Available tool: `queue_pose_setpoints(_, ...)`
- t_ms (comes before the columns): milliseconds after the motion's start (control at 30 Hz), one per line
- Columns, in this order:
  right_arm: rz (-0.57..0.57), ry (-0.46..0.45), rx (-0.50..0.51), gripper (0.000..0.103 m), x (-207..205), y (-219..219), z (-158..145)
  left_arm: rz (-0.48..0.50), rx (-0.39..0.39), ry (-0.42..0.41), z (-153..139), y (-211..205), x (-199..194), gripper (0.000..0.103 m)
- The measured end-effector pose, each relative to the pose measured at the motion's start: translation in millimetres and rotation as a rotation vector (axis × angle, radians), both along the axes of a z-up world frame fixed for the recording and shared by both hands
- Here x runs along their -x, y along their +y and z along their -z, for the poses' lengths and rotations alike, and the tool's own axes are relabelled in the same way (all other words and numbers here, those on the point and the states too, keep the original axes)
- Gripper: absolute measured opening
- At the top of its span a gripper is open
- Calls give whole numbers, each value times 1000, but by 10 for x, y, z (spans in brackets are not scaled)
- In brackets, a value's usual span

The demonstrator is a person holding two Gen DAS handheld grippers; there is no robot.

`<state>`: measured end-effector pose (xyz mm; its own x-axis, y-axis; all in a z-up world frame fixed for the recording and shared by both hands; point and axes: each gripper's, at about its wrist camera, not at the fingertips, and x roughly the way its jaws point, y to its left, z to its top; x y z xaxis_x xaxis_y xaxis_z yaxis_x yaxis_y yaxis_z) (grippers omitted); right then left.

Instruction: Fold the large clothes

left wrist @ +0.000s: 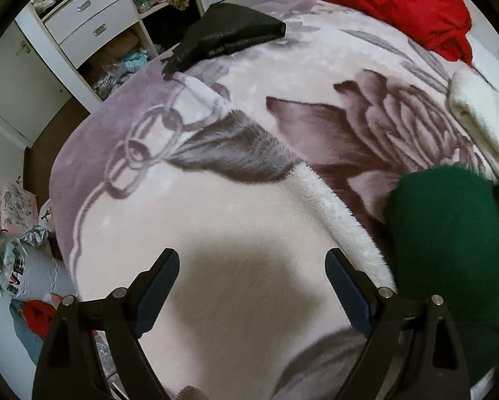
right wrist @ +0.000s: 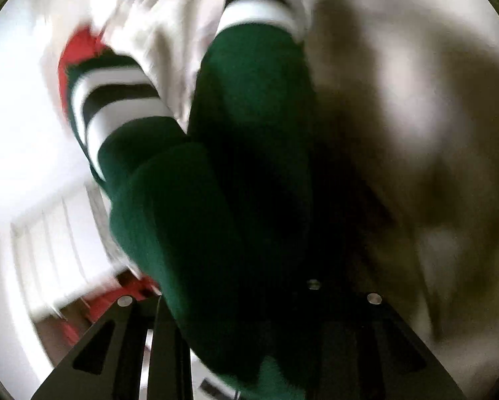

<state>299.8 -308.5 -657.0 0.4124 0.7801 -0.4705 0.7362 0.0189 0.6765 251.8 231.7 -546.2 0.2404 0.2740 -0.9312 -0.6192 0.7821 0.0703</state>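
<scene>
A dark green garment [left wrist: 449, 240] with white and dark striped cuffs [right wrist: 116, 93] hangs at the right of the left wrist view, over the bed. My right gripper [right wrist: 216, 333] is shut on the green garment [right wrist: 223, 183] and holds it up; the cloth covers its fingertips and the view is blurred. My left gripper [left wrist: 252, 286] is open and empty, just above the pale floral blanket [left wrist: 216, 200] on the bed, to the left of the green garment.
A folded black garment [left wrist: 229, 33] lies at the far side of the bed. A red garment [left wrist: 389, 3] and a white fluffy one [left wrist: 479, 113] lie at the far right. White drawers [left wrist: 83, 16] and shelves stand beyond; bags and clothes [left wrist: 19, 250] lie on the floor left.
</scene>
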Motion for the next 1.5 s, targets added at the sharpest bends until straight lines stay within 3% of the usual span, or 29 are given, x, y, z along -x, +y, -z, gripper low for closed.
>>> queue_pose_setpoints(67, 13, 114, 1, 31, 757, 12, 1, 23, -24, 6, -26, -53, 93, 89)
queue_pose_setpoints(133, -27, 231, 5, 42, 1260, 16, 222, 59, -51, 32, 120, -121, 158, 89)
queue_pose_setpoints(200, -65, 314, -3, 49, 1490, -37, 441, 94, -57, 71, 391, -191, 213, 89)
queue_pose_setpoints(267, -70, 319, -95, 50, 1600, -127, 611, 119, -37, 110, 734, -237, 276, 89)
queue_pose_setpoints(300, -71, 317, -106, 55, 1598, -170, 603, 118, -23, 128, 921, -241, 328, 89)
queue_pose_setpoints(400, -173, 259, 10, 60, 1502, -454, 325, 81, 50, 132, 1313, -200, 441, 90)
queue_pose_setpoints(467, -274, 215, 114, 61, 1391, -625, 58, 58, 45, 54, 1387, -171, 498, 100)
queue_pose_setpoints(567, -405, 115, 244, 61, 1127, -781, -348, 29, 21, -34, 1423, -162, 537, 103)
queue_pose_setpoints(667, -442, -40, 212, 61, 730, -709, -610, 5, -1, -64, 1412, -189, 551, 103)
queue_pose_setpoints(767, -559, -181, 277, 61, 190, -380, -656, 16, 33, 3, 1347, -156, 484, 103)
queue_pose_setpoints(867, -779, -204, 253, 61, -359, -41, -337, -14, 79, 43, 1189, -114, 459, 103)
queue_pose_setpoints(900, -818, -206, 239, 58, -396, -117, -241, -20, 85, 29, 1093, -124, 475, 103)
queue_pose_setpoints(933, -843, -215, 233, 26, -419, -20, -204, -18, 87, 4, 969, -144, 495, 103)
queue_pose_setpoints(1000, -836, -203, 267, 11, -390, -65, -258, -4, 72, -26, 750, -205, 524, 103)
queue_pose_setpoints(1100, -741, -202, 404, 2, -281, -442, -527, 23, 55, -41, 465, -324, 535, 103)
queue_pose_setpoints(1167, -676, -148, 547, 2, -296, -826, -621, 48, 74, -53, 343, -434, 517, 103)
queue_pose_setpoints(1233, -657, -94, 484, 2, -178, -1043, -443, 84, 86, -62, 272, -543, 430, 103)
queue_pose_setpoints(1300, -726, -52, 509, 3, -166, -1008, -327, 131, 69, -64, 220, -697, 309, 103)
queue_pose_setpoints(1367, -788, -64, 511, 7, -206, -1010, -351, 166, 36, -56, 185, -801, 161, 103)
queue_pose_setpoints(1467, -781, -124, 565, 37, -345, -1090, -536, 212, 25, -72, 127, -935, -39, 103)
queue_pose_setpoints(1500, -765, -147, 574, 60, -413, -1130, -597, 224, 28, -76, 120, -967, -102, 103)
